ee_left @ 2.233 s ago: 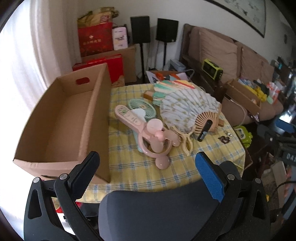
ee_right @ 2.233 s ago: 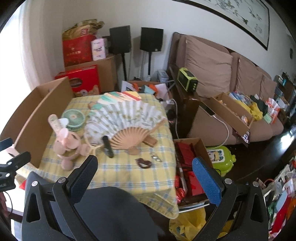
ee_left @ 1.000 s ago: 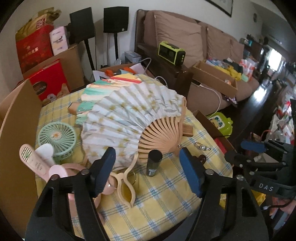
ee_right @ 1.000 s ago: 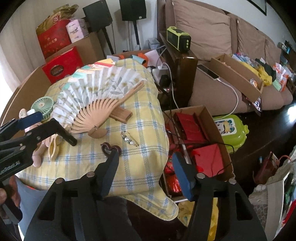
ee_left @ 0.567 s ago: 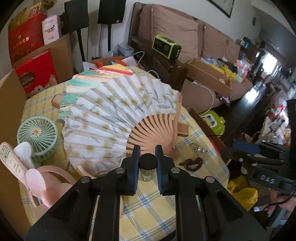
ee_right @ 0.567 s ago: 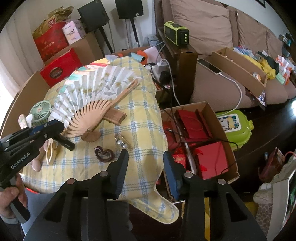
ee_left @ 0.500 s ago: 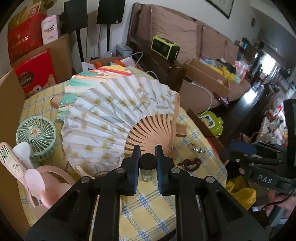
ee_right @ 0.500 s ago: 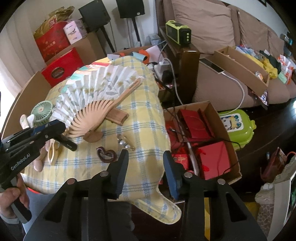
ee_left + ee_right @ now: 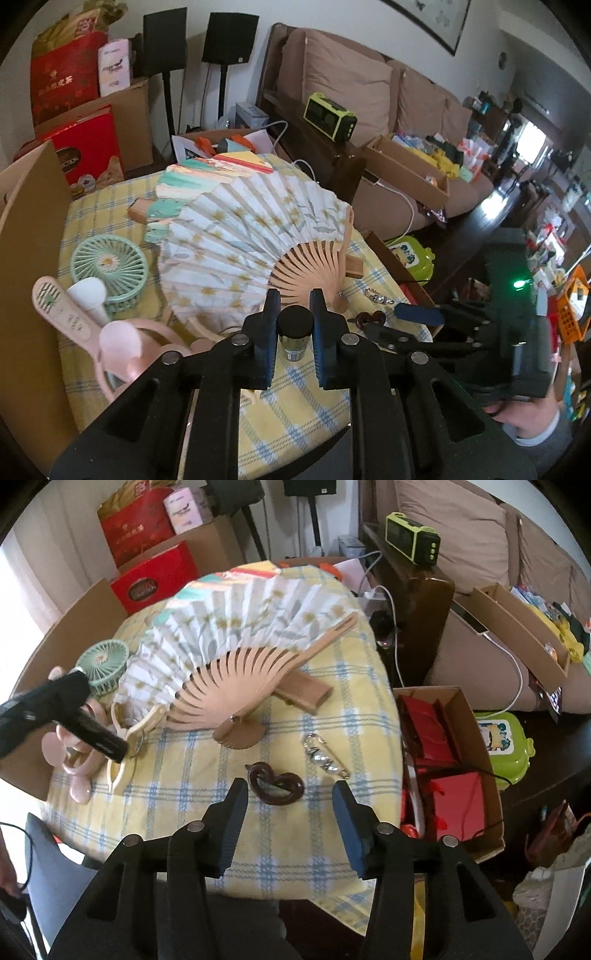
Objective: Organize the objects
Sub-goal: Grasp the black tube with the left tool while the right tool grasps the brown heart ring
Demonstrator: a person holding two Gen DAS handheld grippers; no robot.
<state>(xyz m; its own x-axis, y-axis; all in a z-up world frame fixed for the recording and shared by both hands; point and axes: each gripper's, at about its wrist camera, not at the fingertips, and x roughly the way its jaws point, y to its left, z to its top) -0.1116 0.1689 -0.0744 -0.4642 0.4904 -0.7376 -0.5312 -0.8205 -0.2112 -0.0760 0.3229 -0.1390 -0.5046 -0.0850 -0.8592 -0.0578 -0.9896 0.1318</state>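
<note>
Bottle (image 9: pixel 294 332) pinched btwn left gripper (image 9: pixel 294 312) jaws, bottom centre of frame, over desk (image 9: pixel 295 391). Right gripper (image 9: pixel 288 805) jaws opening, nothing btwn; brown clip (image 9: pixel 275 781) on cloth just above, lower centre.

Lower part of small dark bottle (image 9: pixel 293 332) hidden between the pads of left gripper (image 9: pixel 294 325); label print too small to read

Cardboard box (image 9: pixel 26 258) cut off by left edge of left wrist view, inside unseen

Lower folding fan (image 9: pixel 207 173) mostly covered by white paper fan (image 9: pixel 251 236)

Hand (image 9: pixel 524 417) on right gripper handle cut off at lower right edge, fingers partly hidden by the handle

Sofa clutter at far right blurred, items not tellable
</note>
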